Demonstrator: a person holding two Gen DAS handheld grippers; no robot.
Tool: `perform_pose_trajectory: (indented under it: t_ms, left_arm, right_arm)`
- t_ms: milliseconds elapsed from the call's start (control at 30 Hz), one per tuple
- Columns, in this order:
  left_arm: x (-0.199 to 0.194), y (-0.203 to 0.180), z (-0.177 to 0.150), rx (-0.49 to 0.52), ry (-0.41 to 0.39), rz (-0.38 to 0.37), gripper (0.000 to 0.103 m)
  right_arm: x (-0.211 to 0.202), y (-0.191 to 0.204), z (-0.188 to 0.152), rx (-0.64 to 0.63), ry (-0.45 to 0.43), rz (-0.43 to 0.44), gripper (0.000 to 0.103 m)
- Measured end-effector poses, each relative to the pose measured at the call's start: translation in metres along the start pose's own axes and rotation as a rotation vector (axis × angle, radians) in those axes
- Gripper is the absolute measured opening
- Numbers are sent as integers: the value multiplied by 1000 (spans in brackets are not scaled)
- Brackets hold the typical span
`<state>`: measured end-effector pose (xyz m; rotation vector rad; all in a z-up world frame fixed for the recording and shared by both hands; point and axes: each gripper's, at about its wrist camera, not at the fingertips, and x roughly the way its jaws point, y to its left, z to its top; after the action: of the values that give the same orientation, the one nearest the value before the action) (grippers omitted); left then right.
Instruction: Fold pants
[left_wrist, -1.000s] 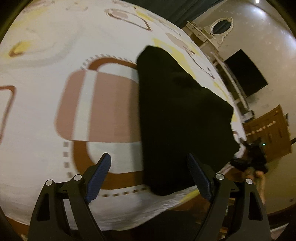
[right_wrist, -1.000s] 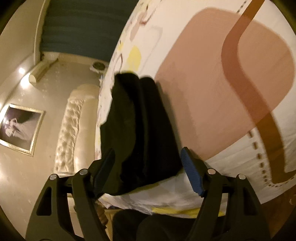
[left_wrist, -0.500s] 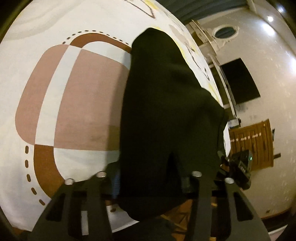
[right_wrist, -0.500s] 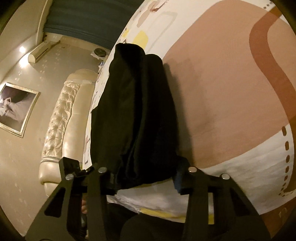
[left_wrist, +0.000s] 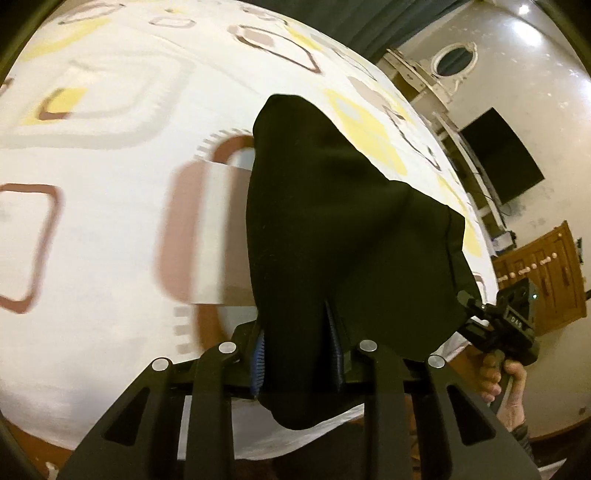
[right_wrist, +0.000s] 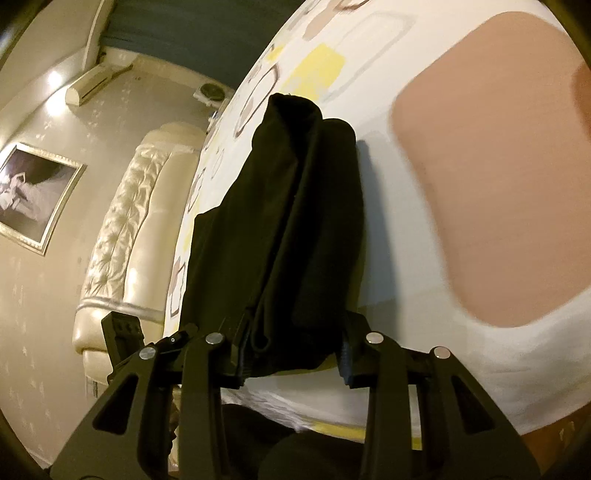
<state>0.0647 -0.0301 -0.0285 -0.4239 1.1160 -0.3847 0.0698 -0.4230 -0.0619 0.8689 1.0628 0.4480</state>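
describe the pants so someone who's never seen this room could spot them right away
Find the wide bed under a white bedspread printed with brown and yellow rounded squares. At its near edge lies one long, dark black fabric bundle, the pants, with the left gripper and right gripper clamped on its near end. It is the only plain dark thing on that pale patterned cover.

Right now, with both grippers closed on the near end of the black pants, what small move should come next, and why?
Probably lift both ends together and carry them toward the far end. The left gripper and right gripper each pinch the black pants, whose far end is lying on the patterned bedsheet.
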Motion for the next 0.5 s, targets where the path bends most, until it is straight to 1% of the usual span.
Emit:
perform_pose_trajectory:
  t_ms: [133, 233, 300, 367, 433, 500]
  left_arm:
    - [-28, 24, -5, -11, -29, 58, 28]
    - [-43, 46, -9, -44, -46, 78, 28]
    - [-44, 60, -13, -77, -45, 67, 28]
    - [-39, 72, -18, -119, -31, 29, 29]
    - [-33, 76, -18, -145, -22, 9, 31]
    - [-34, 77, -17, -144, -23, 6, 31]
  right_arm:
    - [29, 25, -7, -36, 55, 28, 34]
    - [49, 43, -16, -58, 91, 55, 34]
    - [59, 47, -20, -68, 107, 51, 35]
    - [65, 46, -24, -69, 112, 27, 35]
    - [66, 36, -27, -51, 118, 23, 35]
    - [65, 30, -29, -45, 118, 28, 35]
